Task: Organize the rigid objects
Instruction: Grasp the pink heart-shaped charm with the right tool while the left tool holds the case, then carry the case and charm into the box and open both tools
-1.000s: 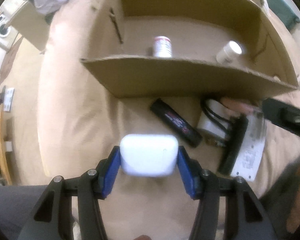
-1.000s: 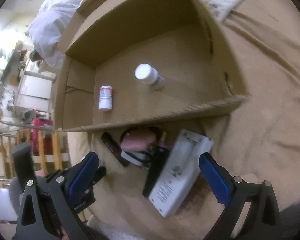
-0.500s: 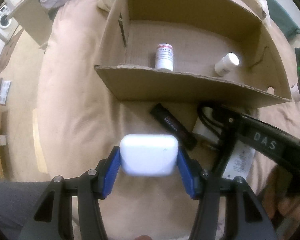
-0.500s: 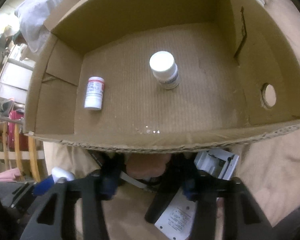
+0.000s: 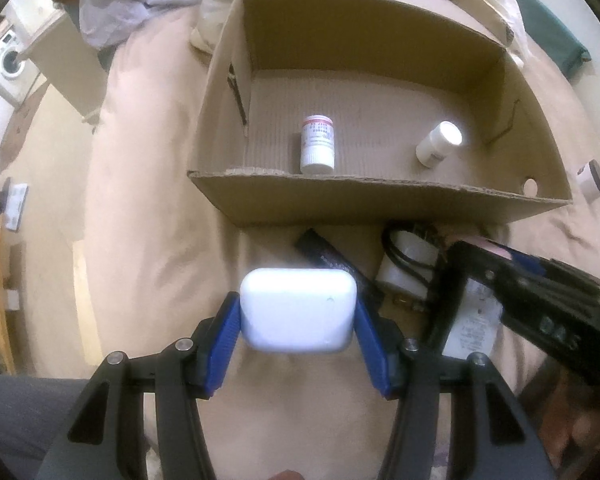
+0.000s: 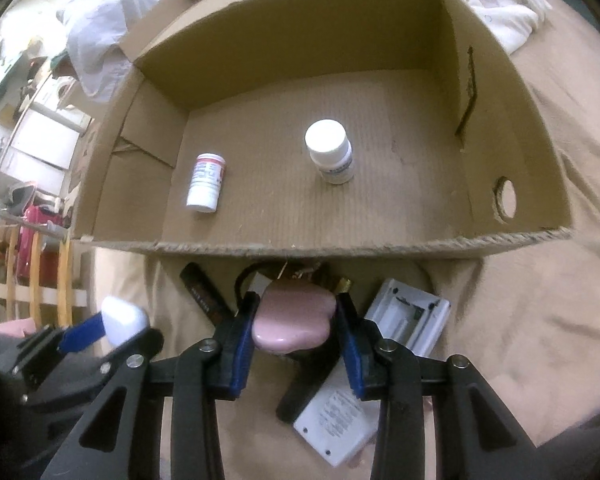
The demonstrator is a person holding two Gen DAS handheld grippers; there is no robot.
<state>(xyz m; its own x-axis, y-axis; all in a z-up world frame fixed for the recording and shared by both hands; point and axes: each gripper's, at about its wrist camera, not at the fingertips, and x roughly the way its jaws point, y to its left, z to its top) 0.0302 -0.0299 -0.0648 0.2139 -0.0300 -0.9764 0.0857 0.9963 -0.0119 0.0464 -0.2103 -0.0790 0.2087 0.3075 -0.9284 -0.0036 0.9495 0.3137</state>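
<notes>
Left wrist view: the left gripper (image 5: 298, 312) keeps the white rounded plastic case (image 5: 298, 314) clamped between its blue pads, exactly as a second ago, held clear above the beige bedspread (image 5: 148, 240). The open brown cardboard box (image 5: 380, 200) now sits lower and fuller in the frame, so the case looks to have been raised towards it. Inside the box a red-capped white pill bottle (image 5: 318, 144) lies near the front wall and a plain white plastic bottle (image 5: 438, 144) stands further right. What is new here is the black body of the right gripper (image 5: 476, 248), which has come in from the right over the small pile in front of the box: a flat black bar (image 5: 332, 258) and a white adapter wrapped in black cable (image 5: 406, 264).

Right wrist view: a second ago the right gripper (image 6: 296, 320) was spread wide over the pile; now its jaws are closing on a pink rounded glossy object (image 6: 294, 320), and the blue pads look to be touching its sides (the grip seems just made, not yet tested). A grey-white rectangular device (image 6: 404, 316) lies beside it on the bed.

So both hands carry something, and the likely next step is lifting each over the front wall and into the box.
</notes>
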